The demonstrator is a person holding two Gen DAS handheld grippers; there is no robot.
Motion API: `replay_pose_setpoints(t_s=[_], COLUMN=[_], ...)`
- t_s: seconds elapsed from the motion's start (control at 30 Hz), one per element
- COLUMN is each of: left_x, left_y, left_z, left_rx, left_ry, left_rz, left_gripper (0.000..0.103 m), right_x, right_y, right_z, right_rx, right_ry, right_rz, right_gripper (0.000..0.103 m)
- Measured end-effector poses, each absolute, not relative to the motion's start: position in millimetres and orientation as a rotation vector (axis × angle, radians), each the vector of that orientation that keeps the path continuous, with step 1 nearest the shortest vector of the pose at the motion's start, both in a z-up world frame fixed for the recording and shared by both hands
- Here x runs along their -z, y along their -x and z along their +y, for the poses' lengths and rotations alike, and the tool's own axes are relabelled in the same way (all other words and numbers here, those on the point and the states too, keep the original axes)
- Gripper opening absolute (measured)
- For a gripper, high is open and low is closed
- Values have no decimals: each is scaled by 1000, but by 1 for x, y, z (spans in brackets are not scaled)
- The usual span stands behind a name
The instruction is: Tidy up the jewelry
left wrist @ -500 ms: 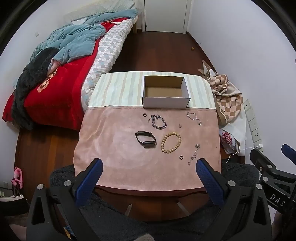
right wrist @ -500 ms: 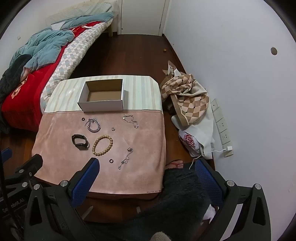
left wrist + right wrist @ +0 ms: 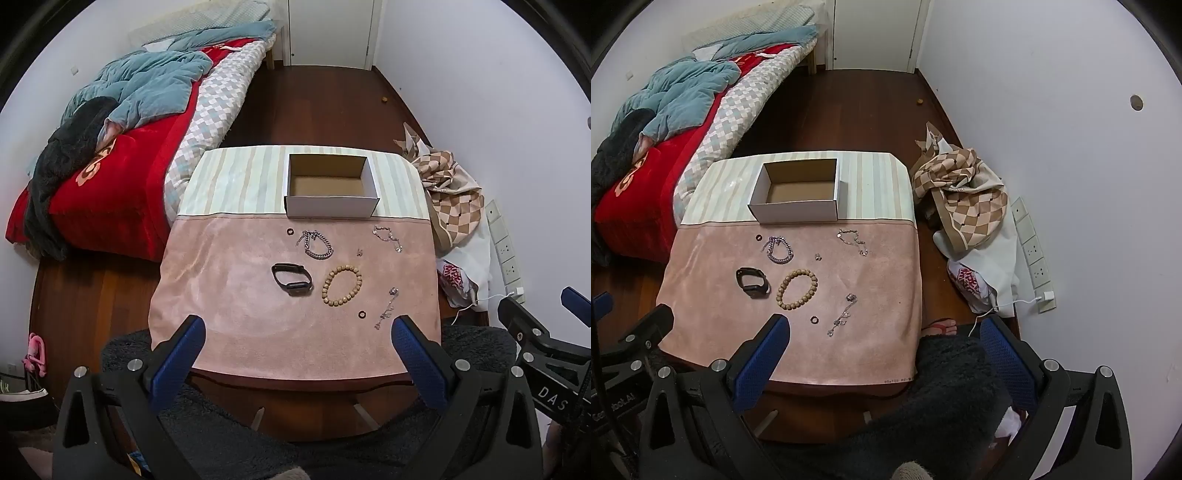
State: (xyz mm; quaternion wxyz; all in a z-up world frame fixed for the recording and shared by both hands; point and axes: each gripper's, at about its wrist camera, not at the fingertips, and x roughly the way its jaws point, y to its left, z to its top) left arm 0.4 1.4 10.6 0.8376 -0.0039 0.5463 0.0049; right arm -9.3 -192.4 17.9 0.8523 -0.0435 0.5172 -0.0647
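Jewelry lies on a pink cloth on the table point(image 3: 229, 314): a black watch band point(image 3: 291, 279), a wooden bead bracelet point(image 3: 342, 286), a silver chain bracelet point(image 3: 316, 243), a thin chain point(image 3: 387, 238), a small earring point(image 3: 359, 253), a pendant chain point(image 3: 388, 308) and two dark rings point(image 3: 362, 314) point(image 3: 290, 232). An empty white box point(image 3: 331, 190) stands behind them. My left gripper point(image 3: 295, 334) is open and empty above the table's near edge. My right gripper point(image 3: 882, 334) is open and empty, near the table's right front corner. The beads point(image 3: 797, 289) and box point(image 3: 798, 192) also show in the right wrist view.
A bed with red and blue bedding point(image 3: 122, 147) stands left of the table. Checkered fabric and bags point(image 3: 964, 195) lie on the floor at the right by the wall, with sockets and a charger point(image 3: 1047, 295). Dark fuzzy fabric point(image 3: 945, 387) lies below the table's front edge.
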Motion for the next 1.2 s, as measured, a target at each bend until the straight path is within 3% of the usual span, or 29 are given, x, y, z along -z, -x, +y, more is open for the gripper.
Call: replay_pose_setpoints(t_s=[1.2], left_x=[-20], left_y=[7], left_z=[2], left_rx=[-12], left_ry=[10], left_rz=[1132], left_gripper=[103], right_x=[-32], right_y=[14], right_z=[-192], right_rx=[137], right_ry=[93], right_rz=[1069], right_gripper=[103])
